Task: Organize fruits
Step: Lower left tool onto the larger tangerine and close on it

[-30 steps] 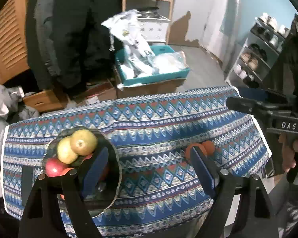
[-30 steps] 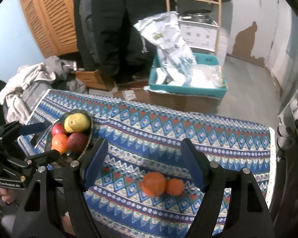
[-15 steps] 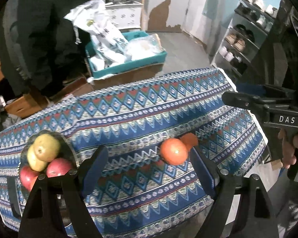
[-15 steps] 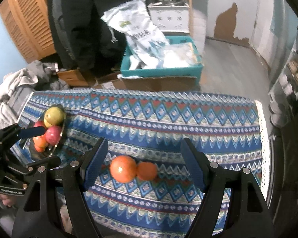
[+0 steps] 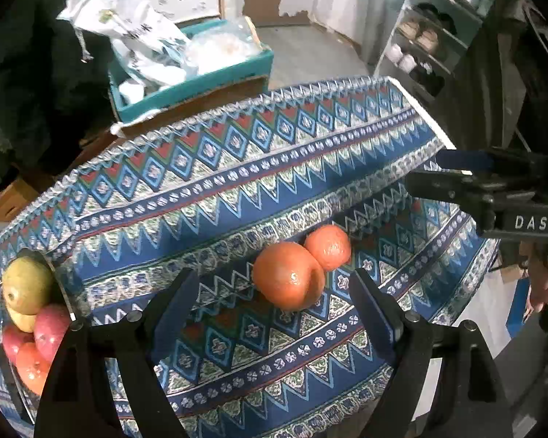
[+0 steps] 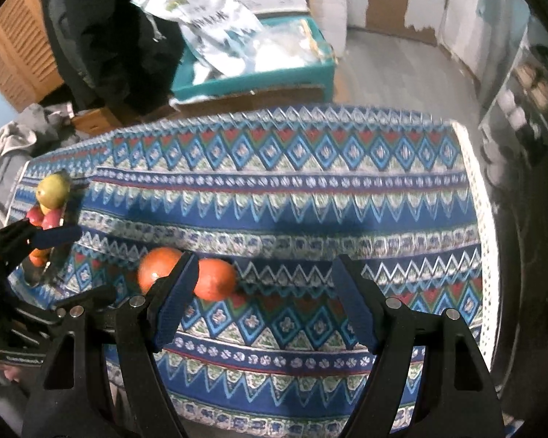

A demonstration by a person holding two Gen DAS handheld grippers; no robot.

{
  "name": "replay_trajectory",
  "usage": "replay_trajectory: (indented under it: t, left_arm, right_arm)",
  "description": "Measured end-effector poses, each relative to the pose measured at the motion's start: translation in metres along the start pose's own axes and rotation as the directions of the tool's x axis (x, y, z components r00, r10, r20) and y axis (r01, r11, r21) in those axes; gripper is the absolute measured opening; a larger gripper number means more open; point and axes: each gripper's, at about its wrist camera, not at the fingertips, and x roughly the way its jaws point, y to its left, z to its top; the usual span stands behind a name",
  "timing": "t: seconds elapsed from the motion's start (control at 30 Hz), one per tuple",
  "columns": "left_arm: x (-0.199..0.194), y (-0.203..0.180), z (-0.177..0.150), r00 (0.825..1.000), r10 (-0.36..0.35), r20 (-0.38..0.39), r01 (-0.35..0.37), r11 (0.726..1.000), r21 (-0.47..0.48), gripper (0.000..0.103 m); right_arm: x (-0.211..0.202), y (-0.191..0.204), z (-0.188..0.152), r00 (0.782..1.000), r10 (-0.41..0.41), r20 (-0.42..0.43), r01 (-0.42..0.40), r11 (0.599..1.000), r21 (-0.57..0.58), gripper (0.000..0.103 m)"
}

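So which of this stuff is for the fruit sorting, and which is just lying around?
For the job: two loose round oranges; dark bowl piled with a yellow-green pear and red apples.

Lying about: teal box of plastic bags; grey shoe rack; patterned blue tablecloth.

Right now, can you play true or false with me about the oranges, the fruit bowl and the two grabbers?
1. Two oranges sit on the patterned cloth, touching each other. True: the bigger orange and the smaller orange lie side by side on the tablecloth.
2. The left gripper is squeezing an orange. False: its jaws stand open and hold nothing.
3. The bowl holds a yellow-green fruit on top of red ones. True.
4. The right gripper is carrying an apple. False: it is open and empty.
5. The bowl is empty. False: it is piled with fruit.
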Motion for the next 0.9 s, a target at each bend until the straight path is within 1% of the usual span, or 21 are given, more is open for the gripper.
replay_trajectory:
  t: [0.13,0.23,0.43,0.57,0.77,0.9]
  left_arm:
    - [0.019,0.0,0.0,0.999,-0.024,-0.04,0.024,1.0,-0.001,0.086]
    - [0.035,-0.001,0.0,0.997,-0.029,-0.072,0.028,1.0,-0.007,0.086]
    - [0.066,-0.002,-0.001,0.992,-0.037,-0.122,0.037,0.999,-0.002,0.086]
    - [0.08,0.0,-0.002,0.988,-0.044,-0.148,0.043,0.999,-0.009,0.086]
    - [0.093,0.003,-0.003,0.984,-0.062,-0.165,0.058,0.998,-0.025,0.086]
    - [0.095,0.004,-0.003,0.985,-0.083,-0.153,0.079,0.996,-0.032,0.086]
  right_arm:
    - [0.015,-0.009,-0.005,0.999,-0.002,-0.04,0.003,1.0,0.024,0.076]
    - [0.024,-0.012,-0.01,0.998,0.006,-0.063,-0.004,1.0,0.028,0.076]
    - [0.033,-0.016,-0.013,0.996,0.001,-0.087,0.001,1.0,0.031,0.076]
    - [0.035,-0.017,-0.013,0.996,0.002,-0.092,0.001,1.0,0.03,0.076]
    - [0.042,-0.013,-0.011,0.995,0.005,-0.102,-0.003,1.0,0.017,0.076]
    - [0.043,-0.011,-0.011,0.995,0.005,-0.105,-0.003,1.0,0.015,0.076]
